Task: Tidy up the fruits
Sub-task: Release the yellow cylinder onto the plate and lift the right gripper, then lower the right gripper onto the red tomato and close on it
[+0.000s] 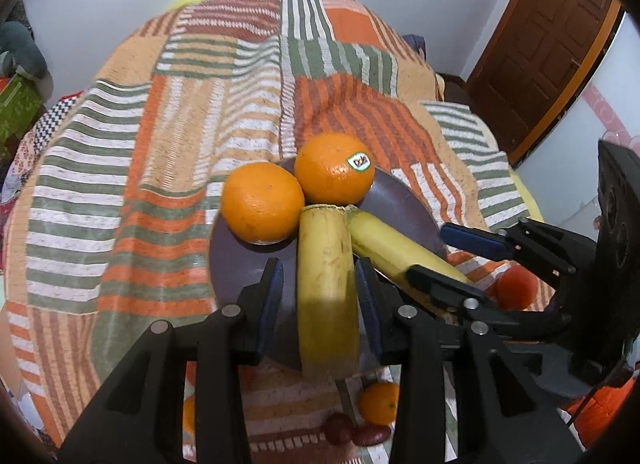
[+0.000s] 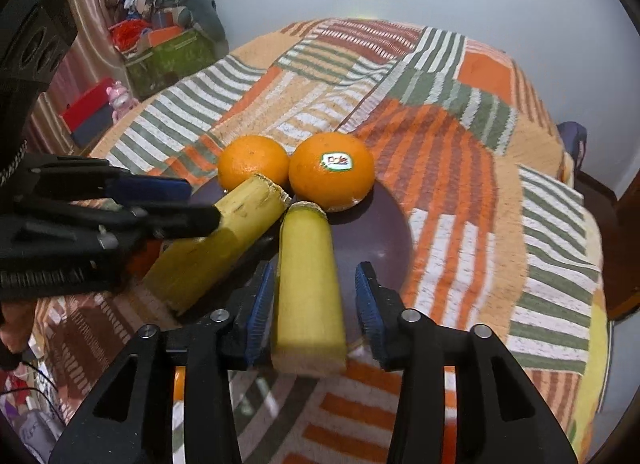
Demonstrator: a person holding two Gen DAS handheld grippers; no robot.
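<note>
A dark purple plate (image 1: 240, 264) (image 2: 372, 240) holds two oranges, a plain one (image 1: 262, 202) (image 2: 252, 162) and one with a Dole sticker (image 1: 334, 172) (image 2: 332, 170), and two cut banana pieces. My left gripper (image 1: 318, 298) is open around one banana piece (image 1: 326, 288), also in the right wrist view (image 2: 216, 248); the pads stand just off its sides. My right gripper (image 2: 314, 304) is open around the other banana piece (image 2: 308, 288) (image 1: 392, 244). Each gripper shows in the other's view, the right (image 1: 460, 256) and the left (image 2: 192, 200).
The table is covered by a striped orange, green and white cloth (image 1: 160, 144) (image 2: 480, 184). A red fruit (image 1: 516, 288), a small orange (image 1: 378, 402) and dark red fruits (image 1: 352, 430) lie near the front. A wooden door (image 1: 540, 44) stands right; boxes (image 2: 168, 52) stand left.
</note>
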